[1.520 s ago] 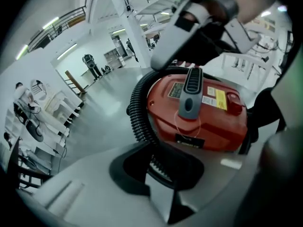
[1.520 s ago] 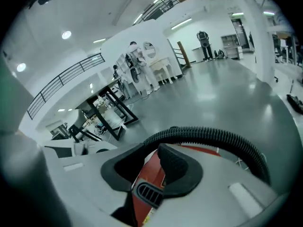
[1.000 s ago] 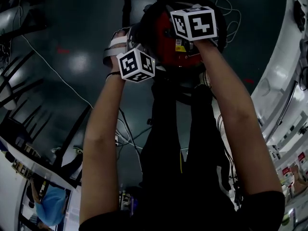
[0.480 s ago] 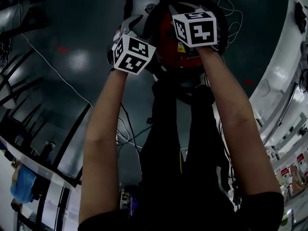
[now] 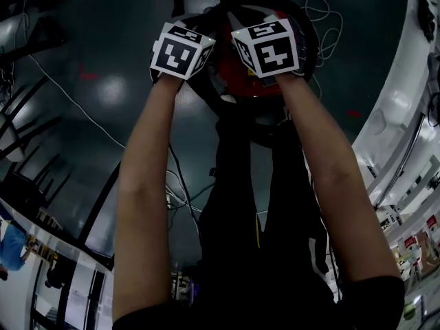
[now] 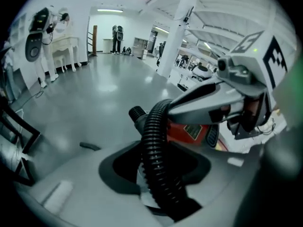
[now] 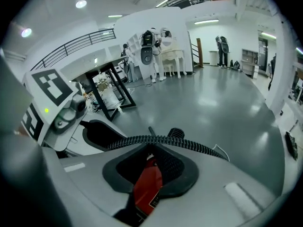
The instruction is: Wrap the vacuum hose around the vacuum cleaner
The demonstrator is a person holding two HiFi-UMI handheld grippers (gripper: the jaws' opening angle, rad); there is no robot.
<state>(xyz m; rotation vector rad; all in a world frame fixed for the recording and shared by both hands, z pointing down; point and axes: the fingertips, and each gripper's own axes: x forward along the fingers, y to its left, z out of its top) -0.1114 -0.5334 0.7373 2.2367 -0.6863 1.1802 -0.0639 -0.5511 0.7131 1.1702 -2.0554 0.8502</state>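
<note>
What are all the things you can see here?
floor: one, grey, shiny, under everything.
vacuum cleaner: one, red, on the floor, top middle of the head view.
vacuum hose: one, black, ribbed, looping round the vacuum cleaner.
cables: several, white, loose on the floor.
table: one, black legs, at the left in the right gripper view.
people: some, dark clothes, far across the room.
arms: two, bare, reaching down.
left gripper: one, grey, fingers have just been closing on the vacuum hose between them.
right gripper: one, grey, fingers pinching a red part of the vacuum cleaner.
</note>
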